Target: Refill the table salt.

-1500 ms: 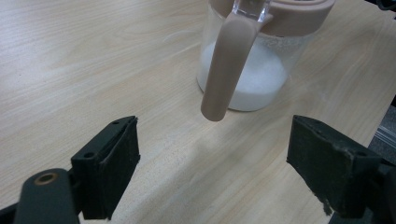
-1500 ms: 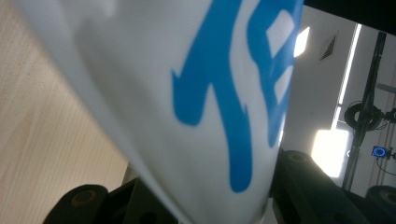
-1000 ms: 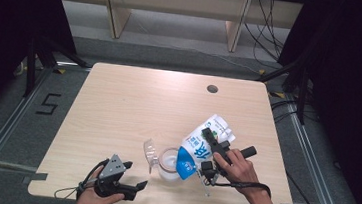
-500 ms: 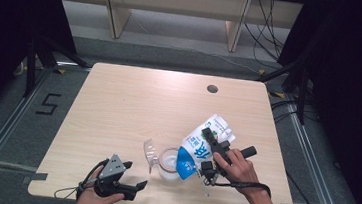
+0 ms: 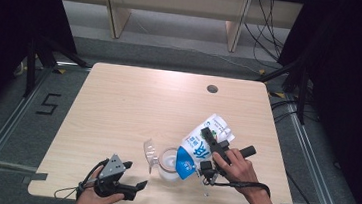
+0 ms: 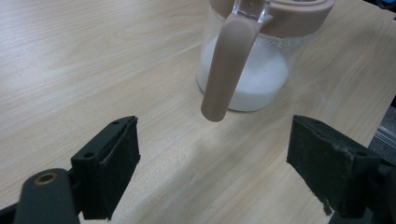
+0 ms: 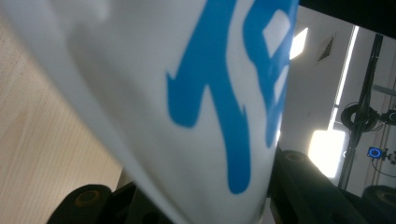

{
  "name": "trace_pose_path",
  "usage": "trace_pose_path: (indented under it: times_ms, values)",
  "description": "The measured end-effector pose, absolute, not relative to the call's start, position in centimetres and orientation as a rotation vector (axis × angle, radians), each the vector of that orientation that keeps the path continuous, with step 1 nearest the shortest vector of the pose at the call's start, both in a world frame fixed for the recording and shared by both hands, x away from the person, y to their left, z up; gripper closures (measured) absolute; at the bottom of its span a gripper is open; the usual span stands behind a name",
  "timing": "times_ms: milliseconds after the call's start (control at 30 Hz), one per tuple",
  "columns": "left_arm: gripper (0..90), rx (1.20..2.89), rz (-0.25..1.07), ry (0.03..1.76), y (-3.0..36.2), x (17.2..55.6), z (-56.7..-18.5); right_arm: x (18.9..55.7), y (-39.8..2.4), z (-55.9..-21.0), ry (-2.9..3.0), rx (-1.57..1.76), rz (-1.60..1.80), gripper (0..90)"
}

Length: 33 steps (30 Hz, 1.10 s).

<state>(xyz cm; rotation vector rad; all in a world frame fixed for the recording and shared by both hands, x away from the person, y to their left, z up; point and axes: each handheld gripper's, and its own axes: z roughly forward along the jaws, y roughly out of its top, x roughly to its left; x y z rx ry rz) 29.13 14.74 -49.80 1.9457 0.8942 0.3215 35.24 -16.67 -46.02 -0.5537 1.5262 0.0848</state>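
High view. One pale wooden table (image 5: 118,106) with one round cable hole (image 5: 212,89). One clear jar (image 5: 169,163) near the front edge, its hinged lid (image 5: 150,154) flipped open to the left. One white and blue pouch (image 5: 200,146), tilted, lower end over the jar mouth, upper end pointing away to the right. One right gripper (image 5: 208,147), clamped across the pouch's middle. One left gripper (image 5: 133,188) at the front edge, left of the jar, holding nothing. Two hands in all, one per gripper.

Left gripper view. Jaws wide apart, bare tabletop between them. One jar (image 6: 243,70) just ahead, with a layer of white granules in the bottom. One beige rim and one beige lid strap (image 6: 228,70) hanging down the jar's near side.

Right gripper view. Pouch (image 7: 154,93) very close to the lens, blue print on white; both jaws press its sides.

Handling note, as a judgement: the step is pouring from pouch to jar. Keep the spout end centred over the mouth and raise the tail gradually, so the flow stays thin. The grip should stay firm but not crush the pouch. The left gripper could steady the jar, which looks light.
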Motion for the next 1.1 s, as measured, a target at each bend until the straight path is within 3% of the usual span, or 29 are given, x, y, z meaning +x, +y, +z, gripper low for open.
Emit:
trace_pose_path:
  times_ms: [1100]
  values:
    - [16.2, 1.946, 0.322, 0.894, 14.73, 29.12, -49.81, 35.26, -16.71, -46.19, 1.548, -0.521, 0.119, 72.1]
